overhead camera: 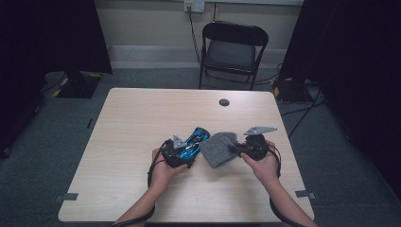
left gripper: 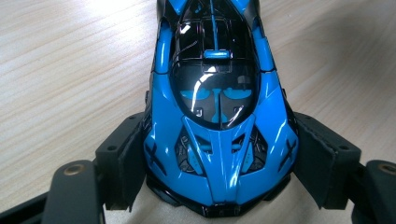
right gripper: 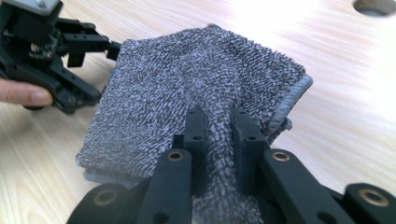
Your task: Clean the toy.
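- On the light wooden table (overhead camera: 142, 113), near its front-centre, both grippers work side by side, each carried in one of the person's hands.
- Left gripper (overhead camera: 185, 152): jaws clamped on a blue toy sports car (overhead camera: 194, 141). In the left gripper view, the black pads press on both flanks of the car body (left gripper: 219, 135), one pad per side.
- Toy car position: lengthwise between the jaws, extending up and away from the gripper along the jaw axis. The body is glossy blue with a dark glazed canopy and black trim. In the high view it points diagonally toward the far right of the table.
- Right gripper (overhead camera: 235, 149): jaws drawn close together, pinching a ridge of a grey terry cloth (overhead camera: 218, 149). In the right gripper view, the two black jaws rise from the bottom edge with a gathered fold of the cloth (right gripper: 187, 84) between them.
- Cloth position: folded, spread out beyond the jaws toward the left gripper, its far edge just beside the toy car. Whether the cloth touches the car cannot be determined.
- Background: a round cable hole (overhead camera: 224, 102) sits in the far part of the tabletop; a black folding chair (overhead camera: 231, 49) stands behind the table.
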A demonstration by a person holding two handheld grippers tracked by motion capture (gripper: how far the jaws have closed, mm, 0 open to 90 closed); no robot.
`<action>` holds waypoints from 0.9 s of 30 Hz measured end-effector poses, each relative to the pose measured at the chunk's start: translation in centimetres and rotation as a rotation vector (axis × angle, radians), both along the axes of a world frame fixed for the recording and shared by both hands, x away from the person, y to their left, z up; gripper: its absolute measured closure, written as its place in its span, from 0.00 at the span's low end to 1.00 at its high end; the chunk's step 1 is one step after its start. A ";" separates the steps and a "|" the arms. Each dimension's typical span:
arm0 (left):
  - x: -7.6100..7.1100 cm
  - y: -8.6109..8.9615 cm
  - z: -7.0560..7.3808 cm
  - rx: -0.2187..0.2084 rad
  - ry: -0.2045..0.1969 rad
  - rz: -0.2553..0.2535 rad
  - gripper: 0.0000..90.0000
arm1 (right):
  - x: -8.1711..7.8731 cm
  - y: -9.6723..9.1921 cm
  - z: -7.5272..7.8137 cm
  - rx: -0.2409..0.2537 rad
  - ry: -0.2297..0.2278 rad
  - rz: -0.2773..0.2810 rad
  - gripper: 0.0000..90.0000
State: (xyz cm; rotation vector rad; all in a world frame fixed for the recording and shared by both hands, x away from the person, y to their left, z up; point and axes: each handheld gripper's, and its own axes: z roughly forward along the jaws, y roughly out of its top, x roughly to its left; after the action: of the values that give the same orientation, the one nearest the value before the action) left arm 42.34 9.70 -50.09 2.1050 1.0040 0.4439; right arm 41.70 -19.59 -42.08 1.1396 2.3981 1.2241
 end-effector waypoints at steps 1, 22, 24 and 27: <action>0.0 0.0 0.0 -0.001 -0.001 0.000 0.29 | 0.2 0.4 0.1 -0.006 -0.001 -0.003 0.87; 0.0 0.0 0.0 -0.002 0.003 -0.001 0.28 | 4.2 9.1 -0.9 -0.061 0.010 -0.023 0.86; 0.0 0.0 0.0 0.000 0.002 -0.001 0.28 | 4.4 9.8 -1.2 -0.069 0.028 -0.007 0.86; 0.0 0.0 0.0 -0.001 0.001 -0.001 0.28 | 4.1 10.5 -1.4 -0.096 0.017 0.020 0.86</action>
State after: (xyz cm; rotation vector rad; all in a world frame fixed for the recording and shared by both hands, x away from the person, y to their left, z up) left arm 42.35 9.71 -50.09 2.1049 1.0034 0.4420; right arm 45.82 -9.05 -43.46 1.1048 2.4578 1.0969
